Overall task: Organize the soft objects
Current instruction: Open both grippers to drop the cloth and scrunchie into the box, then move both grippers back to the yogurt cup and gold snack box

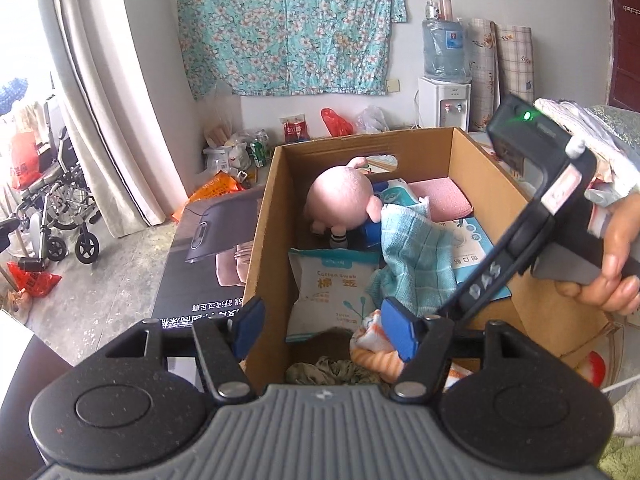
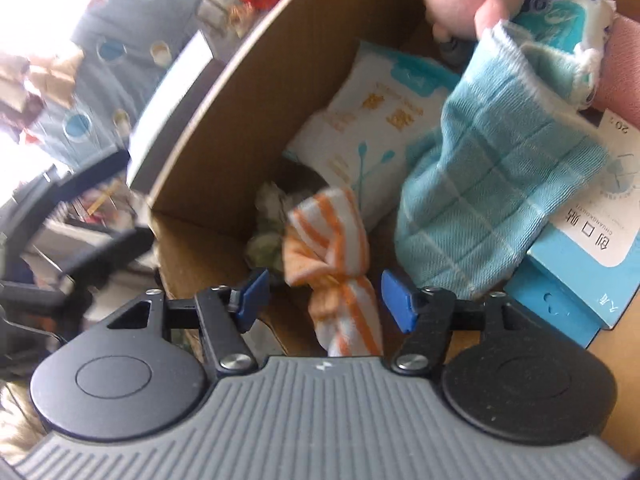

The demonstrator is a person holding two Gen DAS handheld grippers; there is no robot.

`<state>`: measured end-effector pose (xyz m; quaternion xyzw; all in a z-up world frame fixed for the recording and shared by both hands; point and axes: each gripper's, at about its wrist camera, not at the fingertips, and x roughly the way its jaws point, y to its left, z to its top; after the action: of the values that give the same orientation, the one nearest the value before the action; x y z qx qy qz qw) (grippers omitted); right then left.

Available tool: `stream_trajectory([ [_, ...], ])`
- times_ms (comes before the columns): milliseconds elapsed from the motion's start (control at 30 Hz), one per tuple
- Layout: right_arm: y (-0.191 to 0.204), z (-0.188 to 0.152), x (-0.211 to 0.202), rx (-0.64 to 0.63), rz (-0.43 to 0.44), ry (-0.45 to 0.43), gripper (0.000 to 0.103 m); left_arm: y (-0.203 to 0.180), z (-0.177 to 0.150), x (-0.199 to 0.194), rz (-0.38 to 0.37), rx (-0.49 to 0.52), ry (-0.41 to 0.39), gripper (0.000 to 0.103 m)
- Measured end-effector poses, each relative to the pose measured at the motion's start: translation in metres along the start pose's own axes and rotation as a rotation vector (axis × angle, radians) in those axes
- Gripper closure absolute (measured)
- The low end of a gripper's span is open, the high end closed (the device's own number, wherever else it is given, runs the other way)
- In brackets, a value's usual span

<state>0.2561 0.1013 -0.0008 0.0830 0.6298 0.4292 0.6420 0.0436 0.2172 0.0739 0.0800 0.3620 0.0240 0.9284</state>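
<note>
Tools first: your left tool [image 1: 324,330] hangs over the near end of the cardboard box [image 1: 266,216] with its blue pads spread and nothing between them; one pad sits outside the box's left wall, the other over the inside. Your right tool [image 2: 322,300] is likewise parted, and the orange-striped cloth [image 2: 340,272] lies in the gap between its pads without either pad pressing on it, so it grips nothing. The cloth's lower end runs under the tool body and is cut off there.

Seen from the left wrist, your right hand [image 1: 612,264] holds that tool's handle at the box's right wall; the tool's fingertips are hidden from this side.

Inside the box, the teal checked towel [image 2: 488,168] is draped over the middle, covering part of a blue-and-white flat packet [image 2: 592,236]. Beside it lies a white cotton swab bag [image 1: 332,292], partly under the towel. A crumpled greenish fabric [image 2: 266,224] sits in the near corner, too blurred to identify. At the far end a pink plush toy [image 1: 344,196] lies face down, next to a pink pad [image 1: 440,198] and a teal-printed packet [image 1: 394,192] that is mostly hidden.

Everything left of the box in the right wrist view is blurred.
</note>
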Motion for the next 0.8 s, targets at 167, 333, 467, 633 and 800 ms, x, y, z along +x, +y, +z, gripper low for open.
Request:
stream_trajectory([
  [167, -0.002, -0.01, -0.042, 0.005, 0.071, -0.122, 0.04, -0.004, 0.0, -0.01, -0.016, -0.023, -0.032, 0.035],
  [333, -0.013, -0.053, -0.109, -0.001, 0.117, -0.317, 0.028, -0.02, 0.004, -0.028, -0.069, -0.061, -0.118, 0.028],
  [467, -0.037, -0.105, -0.183, 0.038, 0.107, -0.517, 0.026, -0.055, 0.007, -0.044, -0.123, -0.037, -0.245, 0.021],
  [633, -0.076, -0.189, -0.284, 0.121, -0.031, -0.808, 0.022, -0.112, 0.013, -0.042, -0.251, 0.009, -0.324, 0.016],
  [800, -0.113, -0.268, -0.334, 0.226, -0.178, -0.995, 0.019, -0.169, 0.023, -0.023, -0.352, 0.042, -0.316, 0.016],
])
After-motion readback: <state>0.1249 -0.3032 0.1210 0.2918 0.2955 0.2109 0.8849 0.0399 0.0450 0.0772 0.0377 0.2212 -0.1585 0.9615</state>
